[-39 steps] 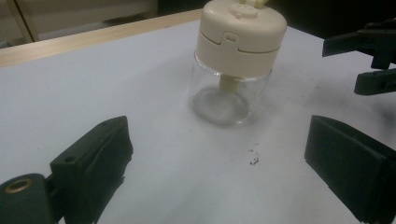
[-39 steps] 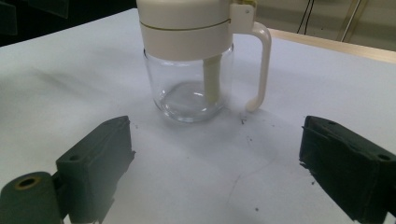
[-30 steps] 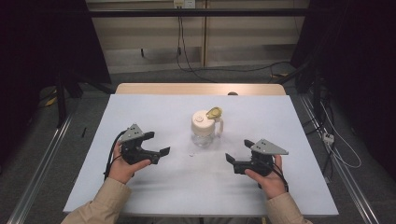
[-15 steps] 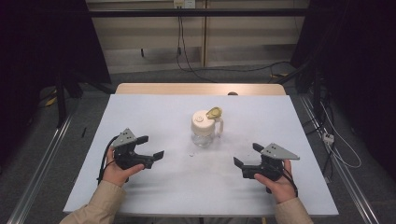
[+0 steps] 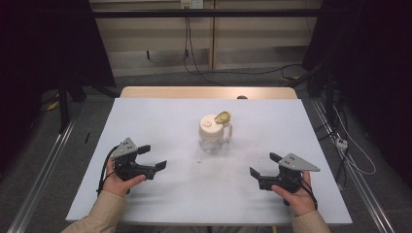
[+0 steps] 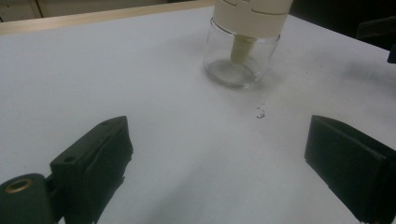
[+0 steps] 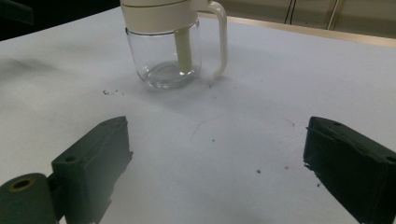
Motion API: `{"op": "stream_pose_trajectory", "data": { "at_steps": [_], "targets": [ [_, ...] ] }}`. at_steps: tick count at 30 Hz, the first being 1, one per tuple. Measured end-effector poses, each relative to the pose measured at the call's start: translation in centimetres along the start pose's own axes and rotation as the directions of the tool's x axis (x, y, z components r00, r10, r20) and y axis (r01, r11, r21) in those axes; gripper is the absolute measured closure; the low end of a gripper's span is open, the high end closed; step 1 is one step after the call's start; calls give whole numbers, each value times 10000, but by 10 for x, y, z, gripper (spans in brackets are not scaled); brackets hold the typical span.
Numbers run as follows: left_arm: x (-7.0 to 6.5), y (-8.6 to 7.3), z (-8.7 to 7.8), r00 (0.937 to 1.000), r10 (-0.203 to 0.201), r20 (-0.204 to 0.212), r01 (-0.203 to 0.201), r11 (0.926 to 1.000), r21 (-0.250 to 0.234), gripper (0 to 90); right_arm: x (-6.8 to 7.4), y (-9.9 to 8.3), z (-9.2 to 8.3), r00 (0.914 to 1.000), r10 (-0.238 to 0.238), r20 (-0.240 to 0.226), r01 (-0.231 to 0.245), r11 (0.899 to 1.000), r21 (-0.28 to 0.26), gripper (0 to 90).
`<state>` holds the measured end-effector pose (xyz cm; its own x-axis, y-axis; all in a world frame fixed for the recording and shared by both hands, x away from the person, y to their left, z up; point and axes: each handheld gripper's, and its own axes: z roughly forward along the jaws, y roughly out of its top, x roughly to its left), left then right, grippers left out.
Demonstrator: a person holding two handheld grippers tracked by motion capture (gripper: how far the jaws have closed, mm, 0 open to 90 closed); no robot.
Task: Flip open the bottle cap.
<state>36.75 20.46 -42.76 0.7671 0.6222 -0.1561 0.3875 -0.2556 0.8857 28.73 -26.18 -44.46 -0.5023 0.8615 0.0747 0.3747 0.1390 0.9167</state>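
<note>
Left tongs (image 5: 149,157): jaws apart, empty, left of the glass cup (image 5: 214,132) and well off it. Cup upright mid-worktop (image 5: 160,121), cream lid on, untouched. Right tongs (image 5: 263,169): apart, empty, right of cup. No grasp yet; everything remains.

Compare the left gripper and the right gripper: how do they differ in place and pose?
The left gripper lies at the table's left side, its jaws pointing right; the right gripper lies at the right side, its jaws pointing left. The left gripper sits a little farther from the table's near edge than the right gripper. Both are open, empty, apart from the glass jar and aimed toward it.
</note>
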Motion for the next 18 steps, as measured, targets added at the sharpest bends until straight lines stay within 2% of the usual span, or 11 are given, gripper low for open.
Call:
{"op": "stream_pose_trajectory", "data": {
  "at_steps": [13,18],
  "targets": [
    [2,-5,-10,9999,-146,-79,145,9998,-118,70,-1,-5,-6,10000,-36,72,35,10000,88,75],
    [4,-9,-13,9998,-153,-112,152,9999,-23,70,-2,-8,-8,9999,-97,82,96,9998,161,75]
  ]
}}
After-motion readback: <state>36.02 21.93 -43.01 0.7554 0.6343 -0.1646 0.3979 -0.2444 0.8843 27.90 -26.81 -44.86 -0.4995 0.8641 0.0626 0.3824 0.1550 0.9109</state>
